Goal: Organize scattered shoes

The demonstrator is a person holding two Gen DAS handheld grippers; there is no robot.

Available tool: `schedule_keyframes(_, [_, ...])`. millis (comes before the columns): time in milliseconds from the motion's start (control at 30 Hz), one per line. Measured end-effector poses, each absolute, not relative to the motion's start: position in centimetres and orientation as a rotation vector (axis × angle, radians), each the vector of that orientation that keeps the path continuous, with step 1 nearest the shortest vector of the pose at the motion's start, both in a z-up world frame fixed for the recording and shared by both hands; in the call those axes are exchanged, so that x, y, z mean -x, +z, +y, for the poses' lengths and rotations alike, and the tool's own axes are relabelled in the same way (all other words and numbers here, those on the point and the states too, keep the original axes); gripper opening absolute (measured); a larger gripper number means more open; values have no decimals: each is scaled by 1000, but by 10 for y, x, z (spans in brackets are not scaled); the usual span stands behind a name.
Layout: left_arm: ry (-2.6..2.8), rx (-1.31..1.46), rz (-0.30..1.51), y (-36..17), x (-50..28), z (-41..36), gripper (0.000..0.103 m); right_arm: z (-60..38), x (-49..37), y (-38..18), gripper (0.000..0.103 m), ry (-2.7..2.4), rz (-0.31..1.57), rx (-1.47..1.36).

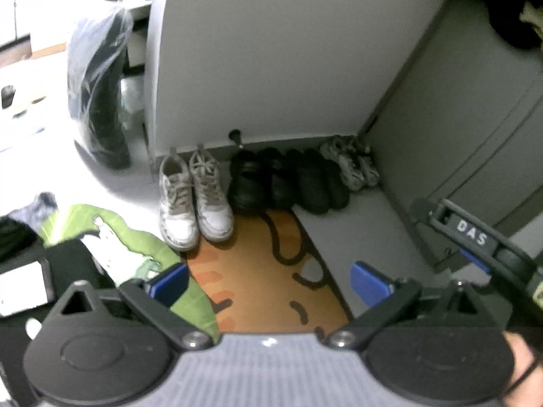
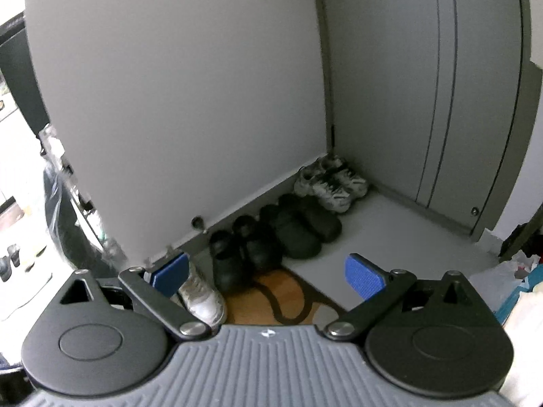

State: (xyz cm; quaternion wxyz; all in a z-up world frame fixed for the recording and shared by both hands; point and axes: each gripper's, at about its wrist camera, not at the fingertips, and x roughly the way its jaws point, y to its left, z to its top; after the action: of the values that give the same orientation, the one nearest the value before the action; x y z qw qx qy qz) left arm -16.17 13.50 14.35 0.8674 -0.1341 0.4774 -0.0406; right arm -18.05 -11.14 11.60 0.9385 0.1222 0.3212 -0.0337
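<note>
white-grey sneakers (image 1: 195, 200) | black clogs (image 1: 288, 183); orange mat (image 1: 264, 271), dark brown lines | blue pads (image 2: 364, 276)

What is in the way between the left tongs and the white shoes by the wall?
Nothing visible. The left tongs hang open above the orange mat, and only bare mat lies between them and the white shoes. The green cloth sits off to the left side.

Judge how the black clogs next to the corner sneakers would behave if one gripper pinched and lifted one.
The black clogs look like smooth moulded foam or rubber, so probably light for their bulk and slightly squashy under the pads. The rounded toe offers little to pinch and may slip; the open heel rim seems the safer hold. The wide flat sole suggests a push would slide one, not tip it.
</note>
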Motion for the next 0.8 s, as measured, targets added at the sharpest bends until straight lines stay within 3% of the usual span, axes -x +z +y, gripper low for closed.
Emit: schedule_keyframes(800, [-50, 337, 1088, 109, 163, 131, 103, -114, 225, 117, 101, -5, 689, -211])
